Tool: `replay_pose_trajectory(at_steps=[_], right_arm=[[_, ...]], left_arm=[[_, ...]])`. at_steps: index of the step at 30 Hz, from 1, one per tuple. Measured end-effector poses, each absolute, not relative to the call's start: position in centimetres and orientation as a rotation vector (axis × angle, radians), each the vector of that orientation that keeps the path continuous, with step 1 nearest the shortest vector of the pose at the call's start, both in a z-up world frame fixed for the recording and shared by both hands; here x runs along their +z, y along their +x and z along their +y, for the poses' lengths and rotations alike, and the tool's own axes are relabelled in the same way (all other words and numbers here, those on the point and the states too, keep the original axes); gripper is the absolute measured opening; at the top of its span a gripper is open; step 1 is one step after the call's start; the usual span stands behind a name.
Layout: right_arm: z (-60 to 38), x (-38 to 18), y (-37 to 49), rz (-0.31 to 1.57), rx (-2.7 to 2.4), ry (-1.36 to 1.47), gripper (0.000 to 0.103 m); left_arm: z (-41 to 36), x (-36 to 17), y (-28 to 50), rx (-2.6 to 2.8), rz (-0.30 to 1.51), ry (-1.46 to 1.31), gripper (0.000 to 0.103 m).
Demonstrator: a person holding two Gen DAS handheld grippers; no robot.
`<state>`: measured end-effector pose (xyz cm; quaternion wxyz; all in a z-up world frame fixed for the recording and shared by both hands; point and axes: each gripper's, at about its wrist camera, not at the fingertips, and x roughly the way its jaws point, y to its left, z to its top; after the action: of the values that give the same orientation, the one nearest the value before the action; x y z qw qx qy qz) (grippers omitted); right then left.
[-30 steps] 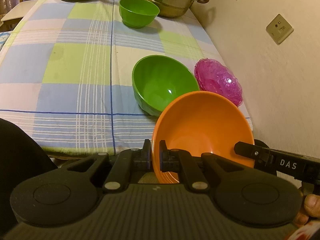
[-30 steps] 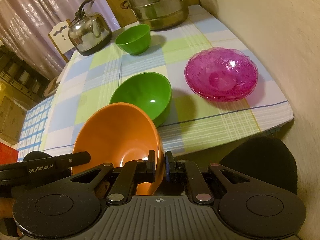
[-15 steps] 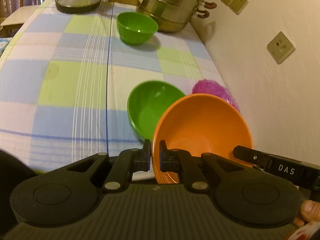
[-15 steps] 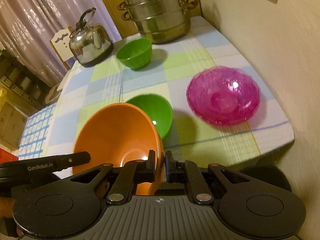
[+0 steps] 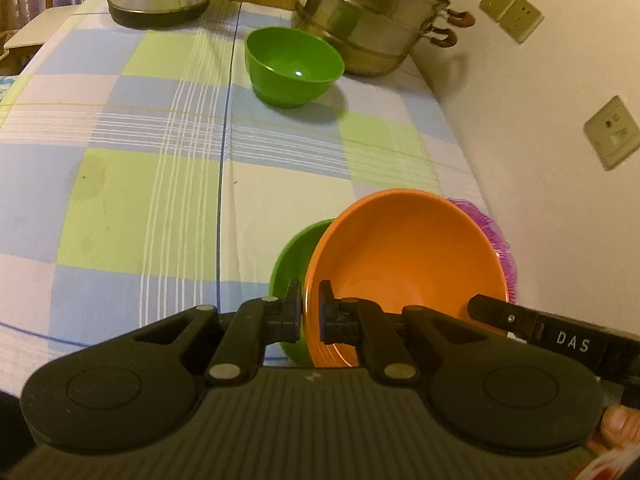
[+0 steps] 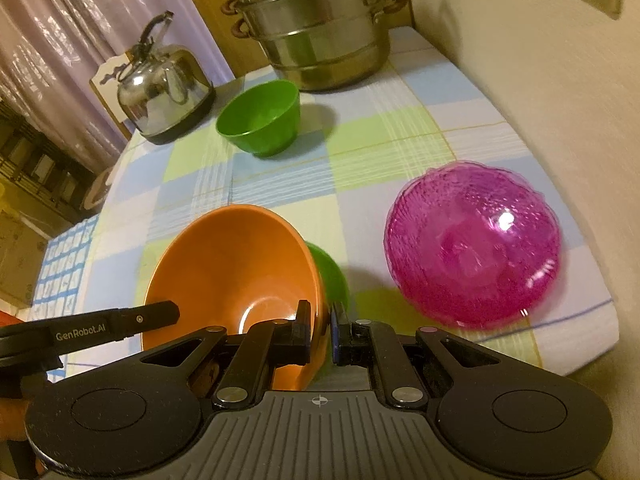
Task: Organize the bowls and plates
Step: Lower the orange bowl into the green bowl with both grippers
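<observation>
You have both grippers, left and right, clenched on opposite rims of the orange bowl, held tilted over the near green bowl; nesting it remains, and the far green bowl and pink plates sit apart.

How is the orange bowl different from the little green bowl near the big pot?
The orange bowl is tilted and pinched at its rim by both grippers; the little green bowl stands upright on the tablecloth, untouched. Orange bowl looks wider and shallower, green bowl deeper. Both look empty.
</observation>
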<state>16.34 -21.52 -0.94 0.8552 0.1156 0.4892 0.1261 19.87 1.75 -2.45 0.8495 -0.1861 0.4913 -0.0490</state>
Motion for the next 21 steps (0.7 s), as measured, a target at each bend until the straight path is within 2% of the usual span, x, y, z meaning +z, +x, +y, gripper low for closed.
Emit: replay_pose_trajectory(at_steps=[10, 21], right_arm=[[-20.8, -4.3, 19.3, 1.096, 0.265, 0.228, 0.009], [-20.3, -5.5, 19.6, 1.112, 0.259, 0.204, 0.009]], left_arm=[[2.0, -5.5, 21.6, -0.091, 1.080, -0.370, 0.006], [1.5, -5.9, 21.8, -0.088, 1.067, -0.310, 0.006]])
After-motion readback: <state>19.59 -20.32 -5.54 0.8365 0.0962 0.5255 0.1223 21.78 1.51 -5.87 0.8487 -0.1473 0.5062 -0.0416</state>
